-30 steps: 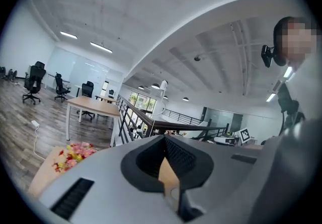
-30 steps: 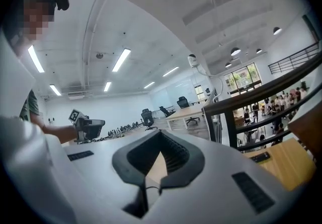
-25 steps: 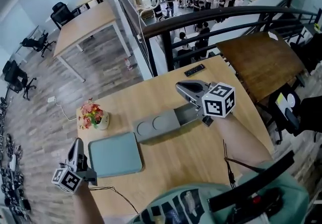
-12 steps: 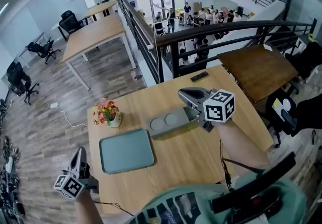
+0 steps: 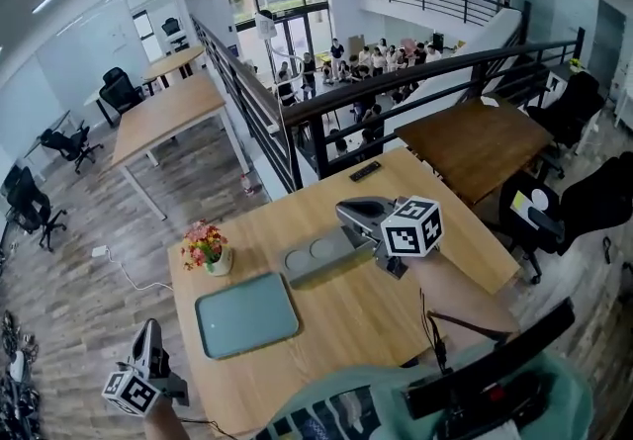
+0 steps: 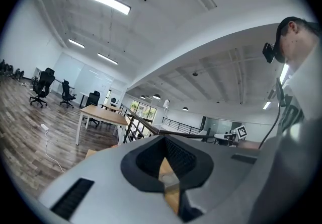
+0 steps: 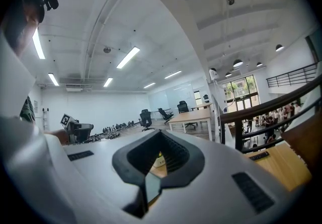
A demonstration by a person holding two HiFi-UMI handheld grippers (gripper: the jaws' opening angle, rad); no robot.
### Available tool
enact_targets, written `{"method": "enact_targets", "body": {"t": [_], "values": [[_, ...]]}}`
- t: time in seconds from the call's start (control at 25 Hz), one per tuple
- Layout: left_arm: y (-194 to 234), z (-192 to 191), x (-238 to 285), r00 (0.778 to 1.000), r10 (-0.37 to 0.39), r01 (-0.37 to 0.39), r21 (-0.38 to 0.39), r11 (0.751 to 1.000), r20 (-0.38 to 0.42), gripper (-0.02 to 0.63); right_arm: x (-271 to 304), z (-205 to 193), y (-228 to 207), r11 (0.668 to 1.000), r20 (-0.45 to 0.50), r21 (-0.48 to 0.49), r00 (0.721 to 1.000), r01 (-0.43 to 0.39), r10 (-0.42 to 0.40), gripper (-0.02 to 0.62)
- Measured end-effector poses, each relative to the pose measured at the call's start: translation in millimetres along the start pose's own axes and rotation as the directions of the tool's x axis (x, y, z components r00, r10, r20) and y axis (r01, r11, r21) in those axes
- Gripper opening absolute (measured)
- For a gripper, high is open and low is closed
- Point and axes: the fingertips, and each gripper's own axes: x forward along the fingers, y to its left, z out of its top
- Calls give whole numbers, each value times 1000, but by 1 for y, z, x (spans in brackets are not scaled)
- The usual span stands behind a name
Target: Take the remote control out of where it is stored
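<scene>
Although the task speaks of a store, the slim black bar I take for the remote control lies flat at the far edge of the table. It is close to the railing and apart from the grey storage box.

- Whether that box holds anything, I cannot tell.
- Right gripper: over the box's right end, jaws together, nothing between them.
- Left gripper: off the near left corner, jaws together, empty.

Judgement:
- 1 gripper should do, and the right is the nearer.
- Part the jaws before the approach, come in low, and set the pads on the 2 long sides.
- The body is thin, so the risks are scraping the wood or nudging it toward the railing.
- The teal tray and flower pot stand well left and are no obstacle.
</scene>
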Motion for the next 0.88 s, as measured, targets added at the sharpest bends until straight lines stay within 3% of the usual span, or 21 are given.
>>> {"method": "enact_targets", "body": {"t": [0.36,0.6,0.88], "values": [[-77,3,-18,999,11,-12,16,1000,41,5,-77,28,-5,999,50,-24,998,-31,33,-2],[-161,-17,-4,996,11,-9,-22,1000,90,5,-158,24,-28,997,33,-32,997,-70,71,-1],[-272,-60,24,997,-28,32,-57,998,78,5,-260,17,-55,995,38,-23,994,-101,102,-2]]}}
